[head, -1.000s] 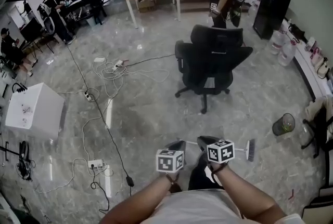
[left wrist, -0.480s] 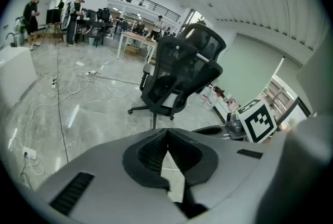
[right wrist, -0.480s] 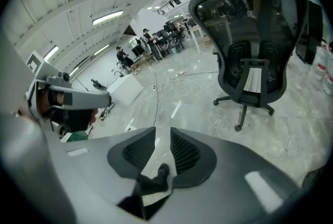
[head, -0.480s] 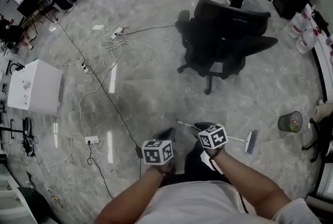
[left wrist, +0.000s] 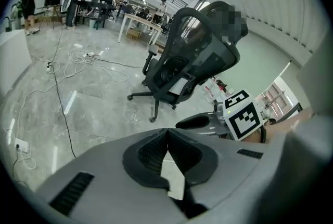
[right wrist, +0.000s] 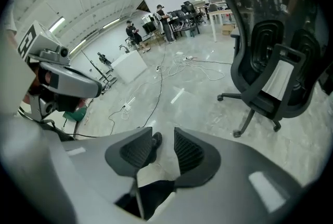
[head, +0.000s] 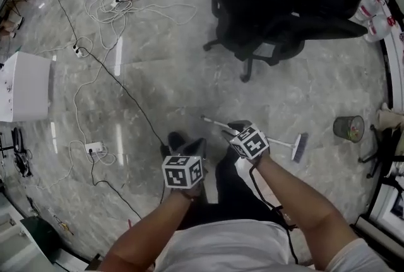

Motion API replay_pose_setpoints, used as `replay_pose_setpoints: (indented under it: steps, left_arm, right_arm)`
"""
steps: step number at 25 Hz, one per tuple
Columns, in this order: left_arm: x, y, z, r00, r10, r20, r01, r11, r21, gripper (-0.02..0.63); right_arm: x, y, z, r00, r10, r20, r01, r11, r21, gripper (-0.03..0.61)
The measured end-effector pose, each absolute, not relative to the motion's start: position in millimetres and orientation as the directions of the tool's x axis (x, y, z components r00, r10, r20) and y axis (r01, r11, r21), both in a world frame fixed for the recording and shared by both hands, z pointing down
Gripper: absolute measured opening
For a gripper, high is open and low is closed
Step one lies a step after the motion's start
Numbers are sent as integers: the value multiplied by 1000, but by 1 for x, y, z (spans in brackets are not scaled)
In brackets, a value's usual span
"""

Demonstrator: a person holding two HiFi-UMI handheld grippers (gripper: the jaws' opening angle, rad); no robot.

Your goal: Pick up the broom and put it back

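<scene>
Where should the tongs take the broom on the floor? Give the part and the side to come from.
Take the broom by its thin handle, near the middle, from straight above, with the jaws across it. It lies flat on the floor with its brush head at the right in the head view, so only its top is free. The right tongs are nearest, their jaws opening with nothing gripped.

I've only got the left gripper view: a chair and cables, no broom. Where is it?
Observer: Head view shows the broom lying flat on the floor, brush end toward a waste bin.
Operator: Which gripper is closer?
Observer: The right gripper, above the middle of the handle.
Operator: Are its jaws ready?
Observer: In the right gripper view they're opening, pads apart, nothing gripped yet.
</scene>
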State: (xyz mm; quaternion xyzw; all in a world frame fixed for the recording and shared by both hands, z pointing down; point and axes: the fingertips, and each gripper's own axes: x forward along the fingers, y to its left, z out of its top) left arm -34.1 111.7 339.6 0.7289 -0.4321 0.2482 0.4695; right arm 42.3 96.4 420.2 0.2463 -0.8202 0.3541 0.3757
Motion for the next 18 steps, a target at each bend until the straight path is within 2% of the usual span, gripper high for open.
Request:
replay_pose_setpoints:
  steps: [6, 18]
  left_arm:
    - [-53, 86, 426, 529, -337, 779, -848, -181, 498, 8]
    - [-130, 63, 670, 530, -310, 789, -840, -63, 539, 8]
  right_arm:
    - [14, 78, 535, -558, -55, 828, -661, 632, -403, 133]
    - [-51, 80, 852, -457, 133, 880, -604, 679, -417, 149]
